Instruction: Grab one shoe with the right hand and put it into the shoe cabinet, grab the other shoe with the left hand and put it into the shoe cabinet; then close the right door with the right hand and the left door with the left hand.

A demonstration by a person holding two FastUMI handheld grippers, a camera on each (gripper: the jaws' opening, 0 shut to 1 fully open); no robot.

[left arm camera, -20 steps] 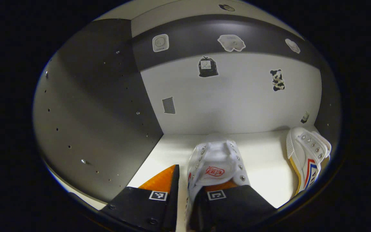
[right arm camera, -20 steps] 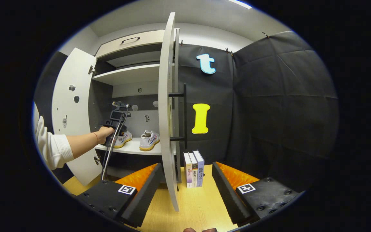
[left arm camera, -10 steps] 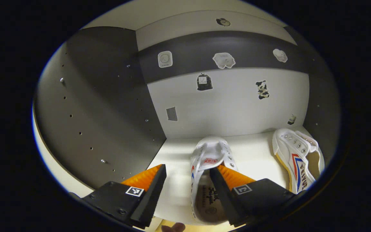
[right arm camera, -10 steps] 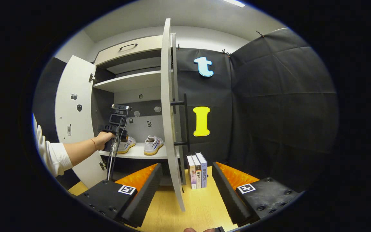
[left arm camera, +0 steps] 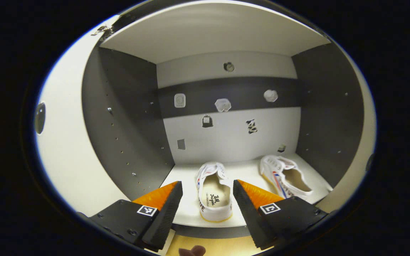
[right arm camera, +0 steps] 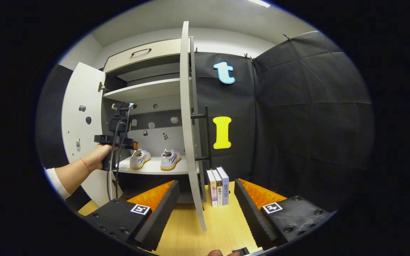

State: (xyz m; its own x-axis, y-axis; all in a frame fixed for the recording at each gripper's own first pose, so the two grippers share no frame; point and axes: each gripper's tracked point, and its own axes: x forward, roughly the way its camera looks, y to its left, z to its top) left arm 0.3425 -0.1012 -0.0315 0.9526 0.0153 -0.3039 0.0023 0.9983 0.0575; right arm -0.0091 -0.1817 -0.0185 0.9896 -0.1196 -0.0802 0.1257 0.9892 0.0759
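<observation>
A wooden floor (right arm camera: 187, 231) fronts an open shoe cabinet (right arm camera: 144, 53). Two white shoes (left arm camera: 214, 192) (left arm camera: 285, 176) sit side by side on its shelf (left arm camera: 247, 170), heels toward the front edge. Left gripper (left arm camera: 206, 208) and right gripper (right arm camera: 206, 209) both have spread, empty jaws. Three books (right arm camera: 217, 186) stand beside the right door (right arm camera: 189, 124).

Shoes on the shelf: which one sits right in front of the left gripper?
The left shoe, heel toward the open left gripper, framed between its fingers. The right shoe lies off to the side, angled.

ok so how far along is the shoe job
Done: both white canvas shoes, one and the other, sit side by side on the cabinet's white shelf. In hand: nothing; the left claw and right claw are open. Left: the white right door and white left door stand open.
</observation>
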